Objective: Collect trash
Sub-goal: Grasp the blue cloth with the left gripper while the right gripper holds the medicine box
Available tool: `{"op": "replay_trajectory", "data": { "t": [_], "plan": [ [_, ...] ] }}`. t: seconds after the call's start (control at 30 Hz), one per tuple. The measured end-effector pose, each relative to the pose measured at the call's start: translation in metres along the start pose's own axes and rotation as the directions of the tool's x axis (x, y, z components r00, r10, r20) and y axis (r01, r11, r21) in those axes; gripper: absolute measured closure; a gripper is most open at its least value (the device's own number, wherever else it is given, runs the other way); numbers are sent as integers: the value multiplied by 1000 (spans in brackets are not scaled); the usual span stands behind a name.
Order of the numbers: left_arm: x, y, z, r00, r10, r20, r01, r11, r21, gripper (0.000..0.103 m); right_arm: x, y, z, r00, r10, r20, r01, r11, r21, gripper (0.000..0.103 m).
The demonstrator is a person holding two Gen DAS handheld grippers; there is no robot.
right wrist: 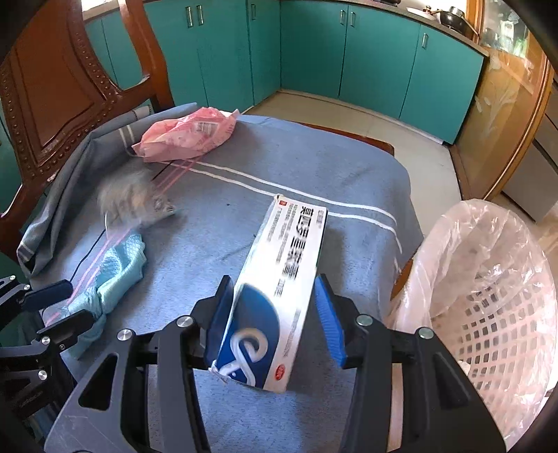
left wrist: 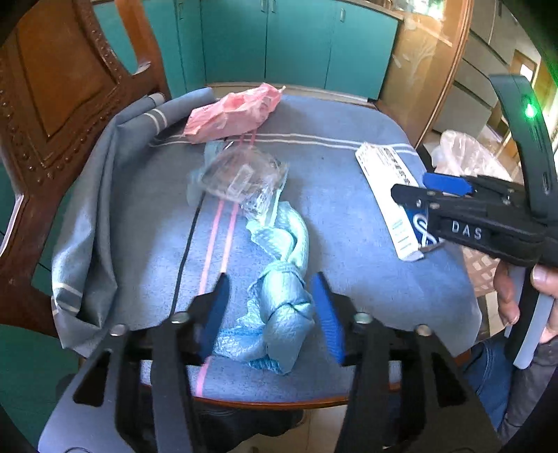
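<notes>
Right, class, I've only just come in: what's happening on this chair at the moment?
A person holding a gripper in each hand is clearing trash off a chair draped with a blue towel. The right gripper has its jaws on either side of a white and blue carton, not clearly clamped. The left gripper has open jaws around a knotted light-blue cloth. A pink wrapper and clear plastic packaging lie untouched. A lined basket stands beside the chair.

A home kitchen: teal cabinets (right wrist: pixel 348 52), a pan (right wrist: pixel 453 17) on the counter, carved wooden chair (left wrist: pixel 52 87).
</notes>
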State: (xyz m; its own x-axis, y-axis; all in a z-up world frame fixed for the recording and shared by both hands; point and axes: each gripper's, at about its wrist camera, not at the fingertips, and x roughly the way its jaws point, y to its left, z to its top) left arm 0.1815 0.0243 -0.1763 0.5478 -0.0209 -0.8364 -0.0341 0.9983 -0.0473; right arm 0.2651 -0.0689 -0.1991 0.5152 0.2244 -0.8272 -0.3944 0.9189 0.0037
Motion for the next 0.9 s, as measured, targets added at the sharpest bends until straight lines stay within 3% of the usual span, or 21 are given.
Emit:
{"op": "replay_trajectory", "data": {
  "t": [0.17,0.67,0.7,0.77,0.9],
  "plan": [
    [9,2,0,1000,7,-22,-7,1000,-11,42,0,1,1,1000,-15,12,15,1000,2,35],
    [27,-6,-10,997,-1,-75,0,1000,-6,44,21,25,1,994,-112,-6,111,990,-90,35],
    [27,-5,-10,997,0,-75,-1,1000,-7,45,21,26,0,994,-114,-4,113,989,-98,36],
    [29,-6,-10,997,3,-74,-4,1000,-10,46,21,28,-1,994,-108,1,108,988,-111,48],
    [27,-5,-10,997,8,-73,-8,1000,-6,49,20,32,-1,996,-90,0,90,988,-126,51]
  ]
}}
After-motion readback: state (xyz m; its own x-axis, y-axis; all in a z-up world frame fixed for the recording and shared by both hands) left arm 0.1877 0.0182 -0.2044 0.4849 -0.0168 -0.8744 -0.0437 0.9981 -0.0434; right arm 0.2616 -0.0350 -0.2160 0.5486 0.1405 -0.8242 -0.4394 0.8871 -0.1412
